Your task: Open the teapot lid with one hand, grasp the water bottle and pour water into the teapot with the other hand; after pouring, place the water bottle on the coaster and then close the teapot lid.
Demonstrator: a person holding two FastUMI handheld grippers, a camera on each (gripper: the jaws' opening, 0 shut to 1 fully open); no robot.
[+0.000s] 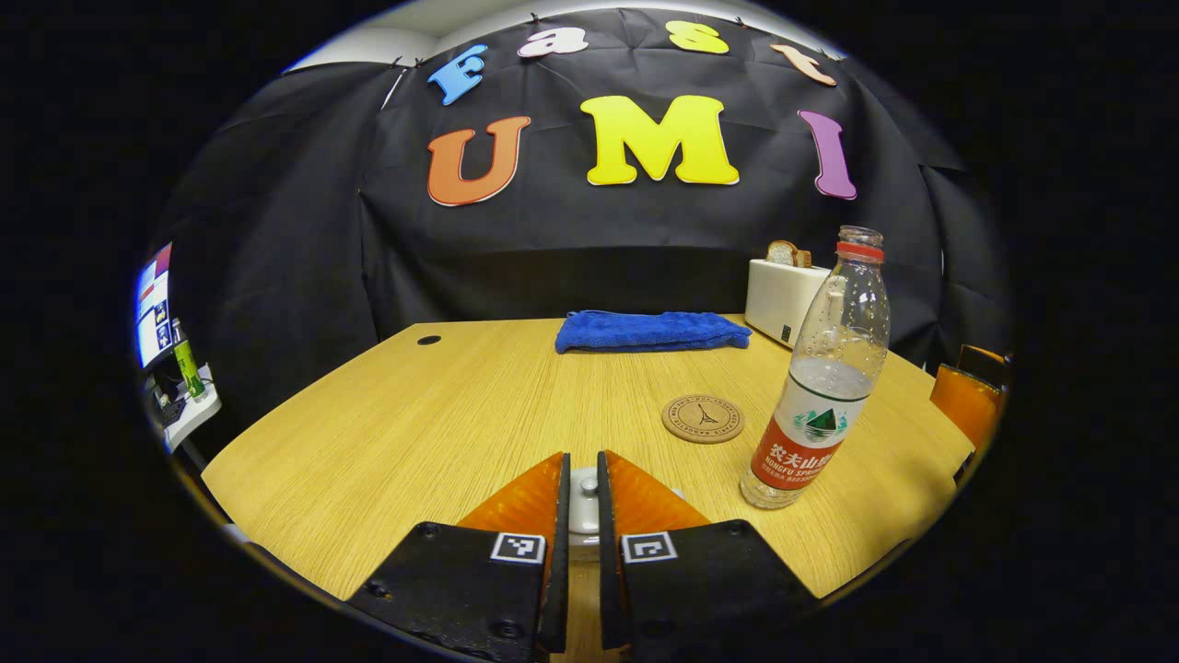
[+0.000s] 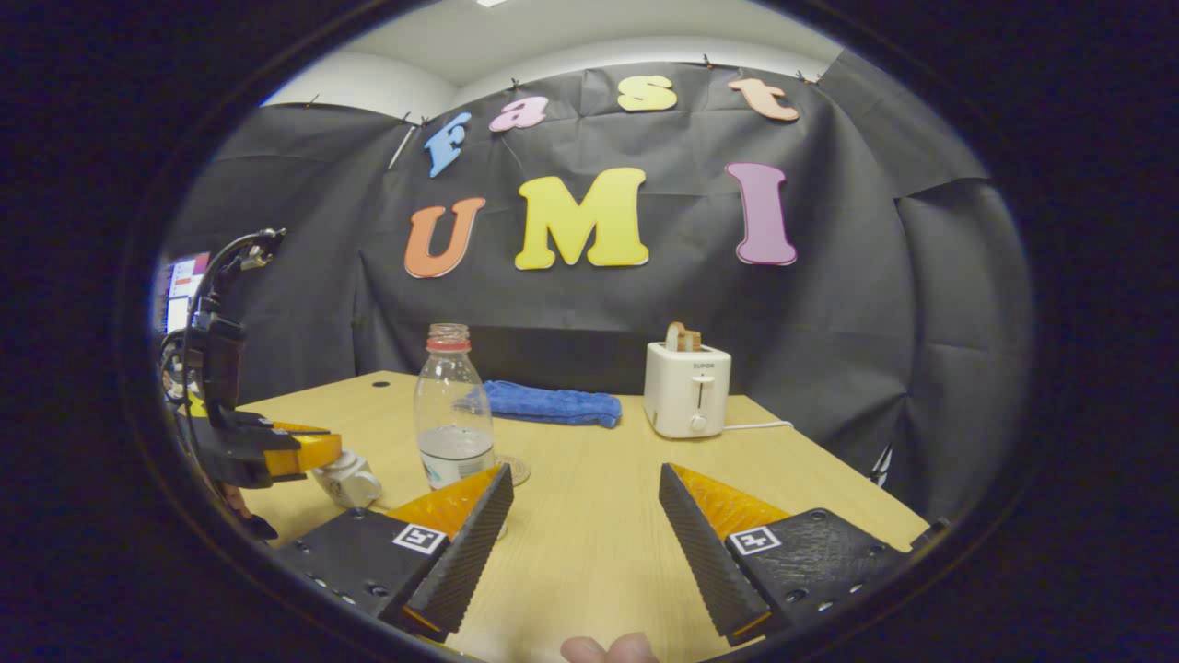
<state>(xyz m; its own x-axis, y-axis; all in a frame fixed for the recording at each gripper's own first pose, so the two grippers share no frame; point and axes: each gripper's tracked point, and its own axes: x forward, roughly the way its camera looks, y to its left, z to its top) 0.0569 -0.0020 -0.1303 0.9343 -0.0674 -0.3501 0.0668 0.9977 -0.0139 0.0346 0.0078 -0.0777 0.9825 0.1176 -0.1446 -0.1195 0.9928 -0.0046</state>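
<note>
The water bottle (image 1: pixel 824 387), standing just beside the coaster (image 1: pixel 703 419), is showing a legible label. The coaster is bearing a tower emblem ringed by unreadable lettering. The toaster's (image 2: pixel 687 390) brand mark is reading too small.

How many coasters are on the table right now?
1. The coaster lies on the table between the bottle and the blue cloth; in the right gripper view it peeks out behind the bottle.

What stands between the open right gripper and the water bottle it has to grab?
Nothing visible does. The right gripper is open with bare table ahead of it; the water bottle stands upright just beyond one of its fingers, and the toaster sits well off to the other side.
</note>
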